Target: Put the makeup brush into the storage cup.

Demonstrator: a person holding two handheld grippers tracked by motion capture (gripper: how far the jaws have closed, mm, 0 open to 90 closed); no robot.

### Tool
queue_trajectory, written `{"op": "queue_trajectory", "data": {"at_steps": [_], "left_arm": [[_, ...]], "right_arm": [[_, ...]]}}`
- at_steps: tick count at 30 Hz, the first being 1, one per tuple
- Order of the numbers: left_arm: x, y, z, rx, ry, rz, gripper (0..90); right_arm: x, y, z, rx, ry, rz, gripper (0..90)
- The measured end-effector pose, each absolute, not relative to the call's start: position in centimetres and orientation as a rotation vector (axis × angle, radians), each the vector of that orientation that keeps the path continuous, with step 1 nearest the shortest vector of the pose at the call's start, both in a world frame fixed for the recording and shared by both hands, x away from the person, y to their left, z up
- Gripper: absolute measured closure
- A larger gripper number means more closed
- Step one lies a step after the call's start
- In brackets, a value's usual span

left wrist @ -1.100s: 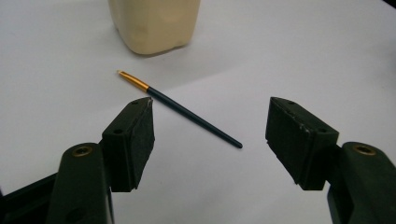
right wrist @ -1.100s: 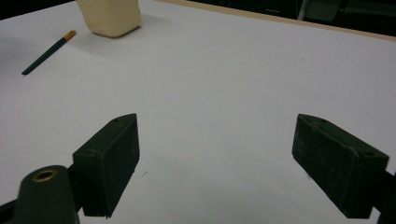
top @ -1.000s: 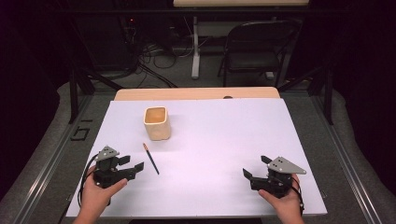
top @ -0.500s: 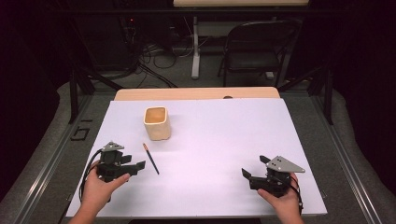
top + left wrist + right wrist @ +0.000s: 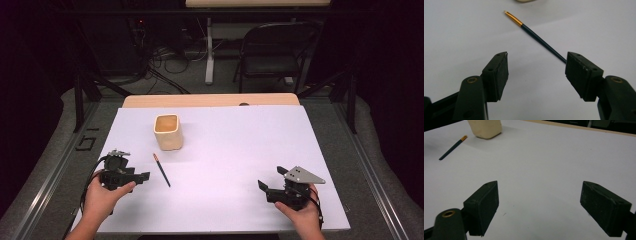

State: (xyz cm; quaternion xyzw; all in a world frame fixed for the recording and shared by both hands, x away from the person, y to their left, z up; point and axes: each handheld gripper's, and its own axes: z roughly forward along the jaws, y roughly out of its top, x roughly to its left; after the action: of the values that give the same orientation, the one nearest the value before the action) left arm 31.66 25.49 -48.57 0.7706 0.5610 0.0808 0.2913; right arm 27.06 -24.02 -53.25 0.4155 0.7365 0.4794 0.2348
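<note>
White table (image 5: pixel 225 150), left gripper (image 5: pixel 142 176) edged nearer paintbrush (image 5: pixel 161 170), fingers wide, empty, right gripper (image 5: pixel 264 187) unmoved, fingers spread, empty.

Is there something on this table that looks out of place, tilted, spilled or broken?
Nothing stands out. The cream cup stands upright on the white table cover, and the thin paintbrush lies flat beside it, apart from it and whole. Both the left gripper and the right gripper are open and hold nothing.

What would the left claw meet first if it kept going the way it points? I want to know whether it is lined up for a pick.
Probably the paintbrush: it lies just ahead of the open left claw, its handle running toward one finger. The cream cup sits farther off.
</note>
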Motion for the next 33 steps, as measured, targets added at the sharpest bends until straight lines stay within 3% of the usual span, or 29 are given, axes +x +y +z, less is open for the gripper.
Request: {"op": "queue_trajectory", "data": {"at_steps": [19, 33], "left_arm": [[33.0, 25.3, -48.7, 2.077, 1.655, 0.041, 37.5], [34.0, 25.1, -49.0, 2.104, 1.704, 0.037, 35.3]], "right_arm": [[27.1, -24.1, -53.4, 1.156, 2.037, 1.316, 15.6], [27.2, -24.0, -53.5, 1.164, 2.056, 1.309, 15.7]]}}
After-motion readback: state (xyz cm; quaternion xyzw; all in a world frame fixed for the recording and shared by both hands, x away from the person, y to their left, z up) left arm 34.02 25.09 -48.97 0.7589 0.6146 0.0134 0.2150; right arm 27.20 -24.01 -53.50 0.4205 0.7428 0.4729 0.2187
